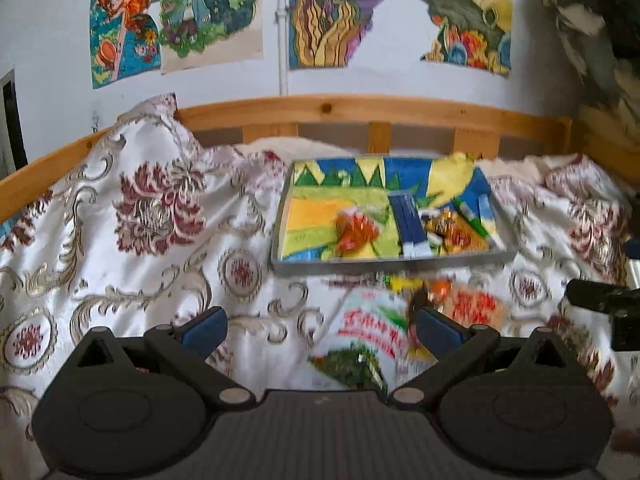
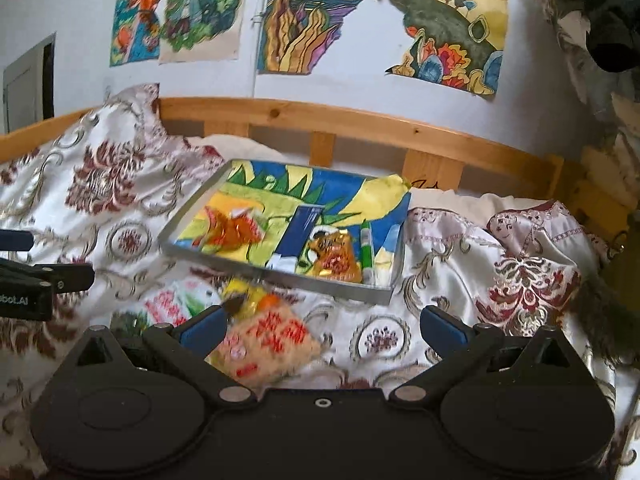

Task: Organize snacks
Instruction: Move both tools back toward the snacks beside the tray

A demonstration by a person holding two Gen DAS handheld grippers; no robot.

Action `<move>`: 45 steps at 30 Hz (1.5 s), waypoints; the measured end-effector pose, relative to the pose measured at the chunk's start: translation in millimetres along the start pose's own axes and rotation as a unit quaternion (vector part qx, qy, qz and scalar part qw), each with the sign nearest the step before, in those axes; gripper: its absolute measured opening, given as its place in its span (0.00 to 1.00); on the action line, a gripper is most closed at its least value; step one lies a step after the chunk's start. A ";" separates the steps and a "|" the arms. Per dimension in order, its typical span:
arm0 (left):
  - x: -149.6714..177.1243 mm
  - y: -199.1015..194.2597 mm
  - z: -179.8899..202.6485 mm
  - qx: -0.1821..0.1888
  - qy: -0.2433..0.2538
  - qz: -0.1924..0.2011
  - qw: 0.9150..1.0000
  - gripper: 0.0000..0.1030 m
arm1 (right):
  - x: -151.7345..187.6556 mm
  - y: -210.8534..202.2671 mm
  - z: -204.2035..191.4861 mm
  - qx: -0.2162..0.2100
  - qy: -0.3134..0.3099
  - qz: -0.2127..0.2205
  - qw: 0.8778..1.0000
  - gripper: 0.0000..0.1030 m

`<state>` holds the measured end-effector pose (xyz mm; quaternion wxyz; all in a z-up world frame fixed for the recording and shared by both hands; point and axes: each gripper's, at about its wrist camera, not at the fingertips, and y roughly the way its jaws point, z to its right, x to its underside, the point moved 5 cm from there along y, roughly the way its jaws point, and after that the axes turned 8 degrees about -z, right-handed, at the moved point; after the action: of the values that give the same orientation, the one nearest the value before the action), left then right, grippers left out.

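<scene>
The task looked partly done. On the bedcover (image 1: 120,280) stood a shallow tray (image 2: 276,270), and it already held an orange packet (image 2: 230,228), a dark blue box (image 2: 298,230), a golden packet (image 2: 334,258) and a green tube (image 2: 366,246). Some snacks were not yet inside: a white and green bag (image 1: 366,332), a pale packet with red print (image 2: 272,338) and a small yellow and orange piece (image 2: 250,298) lay on the cover just in front of the tray. The left gripper (image 1: 320,330) and the right gripper (image 2: 322,330) were both wide open and held nothing, low over these loose snacks.
</scene>
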<state>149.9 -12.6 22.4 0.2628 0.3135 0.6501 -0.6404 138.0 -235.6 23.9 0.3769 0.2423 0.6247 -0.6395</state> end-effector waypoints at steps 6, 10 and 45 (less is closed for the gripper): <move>26.7 4.1 1.9 0.006 0.012 -0.042 0.999 0.99 | 19.4 -7.0 -13.2 -0.014 -0.036 -0.006 0.999 0.99; 38.9 9.4 5.6 0.005 0.032 -0.062 0.998 0.99 | 30.1 -1.2 -18.5 -0.018 -0.044 -0.028 0.998 0.99; 44.6 49.3 16.6 0.036 0.059 -0.095 0.993 0.99 | 49.9 51.9 -20.1 -0.038 -0.041 -0.079 0.995 0.99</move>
<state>155.9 -26.8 -44.3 0.1509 0.2965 0.6679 -0.6657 145.6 -221.5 -49.1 0.3593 0.1515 0.6495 -0.6527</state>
